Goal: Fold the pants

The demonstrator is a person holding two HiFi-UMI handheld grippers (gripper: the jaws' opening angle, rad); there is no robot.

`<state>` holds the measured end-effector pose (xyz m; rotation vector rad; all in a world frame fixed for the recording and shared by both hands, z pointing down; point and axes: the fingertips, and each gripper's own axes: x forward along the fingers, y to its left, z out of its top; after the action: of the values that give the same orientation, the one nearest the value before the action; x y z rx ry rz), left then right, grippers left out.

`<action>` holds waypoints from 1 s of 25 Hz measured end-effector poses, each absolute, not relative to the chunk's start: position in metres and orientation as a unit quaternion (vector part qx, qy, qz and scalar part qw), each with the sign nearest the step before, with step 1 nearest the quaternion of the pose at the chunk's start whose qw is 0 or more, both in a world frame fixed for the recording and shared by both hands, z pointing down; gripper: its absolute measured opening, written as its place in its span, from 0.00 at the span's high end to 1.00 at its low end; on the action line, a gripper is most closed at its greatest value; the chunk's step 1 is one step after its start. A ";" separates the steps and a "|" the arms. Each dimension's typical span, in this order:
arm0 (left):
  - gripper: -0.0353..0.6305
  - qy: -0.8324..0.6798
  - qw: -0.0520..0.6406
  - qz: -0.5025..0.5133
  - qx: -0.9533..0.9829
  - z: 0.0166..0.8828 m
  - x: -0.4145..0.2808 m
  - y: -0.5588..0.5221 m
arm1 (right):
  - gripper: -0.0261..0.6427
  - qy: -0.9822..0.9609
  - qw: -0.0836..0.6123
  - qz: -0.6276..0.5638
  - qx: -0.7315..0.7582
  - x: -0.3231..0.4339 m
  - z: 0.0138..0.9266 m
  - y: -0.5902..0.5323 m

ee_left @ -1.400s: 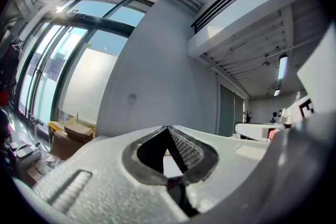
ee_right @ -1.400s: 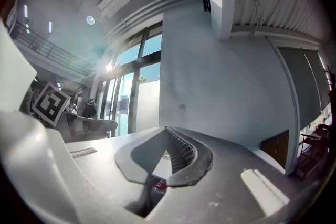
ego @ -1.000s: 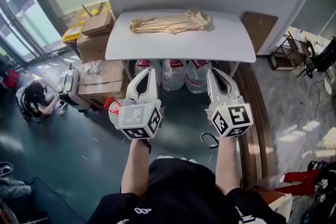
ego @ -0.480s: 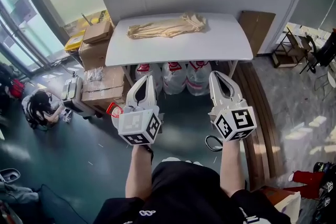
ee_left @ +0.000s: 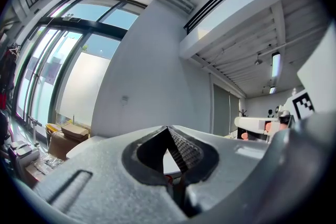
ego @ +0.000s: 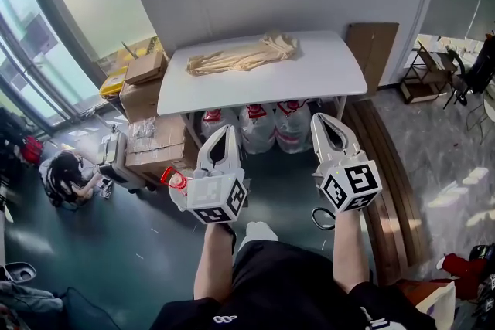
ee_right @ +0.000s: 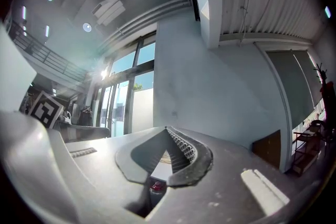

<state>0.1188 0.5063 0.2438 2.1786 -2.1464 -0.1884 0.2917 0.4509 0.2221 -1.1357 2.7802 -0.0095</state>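
Two grippers, both pressed together, nothing between jaws: left gripper (ego: 228, 129), right gripper (ego: 318, 118). Both held in air, well short of table (ego: 325, 77). Open dark floor (ego: 116, 236) between person and table's front edge. Cardboard boxes (ego: 151, 139) crowd table's left side. Brown board (ego: 371, 46) leans on wall at right. Big water jugs (ego: 257, 127) stand under table. Pants (ego: 240, 56) tan, crumpled, stretched long on back-left part of white top, near wall. Red labels on jugs, words too small to read.
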 end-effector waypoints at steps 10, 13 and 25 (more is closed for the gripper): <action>0.95 -0.689 0.028 -0.076 0.720 0.242 0.106 0.465 | 0.96 0.925 0.062 0.024 -0.375 0.280 0.220 0.417; 0.95 -0.691 0.032 -0.079 0.718 0.247 0.088 0.443 | 0.96 0.927 0.059 0.025 -0.370 0.264 0.224 0.399; 0.95 -0.700 0.072 -0.068 0.707 0.270 -0.009 0.325 | 0.96 0.935 0.038 -0.013 -0.353 0.160 0.255 0.286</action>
<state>-0.0093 0.3253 0.2704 2.1249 -2.1045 -0.2037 0.1599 0.2861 0.2553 -1.0834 2.8678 -0.0393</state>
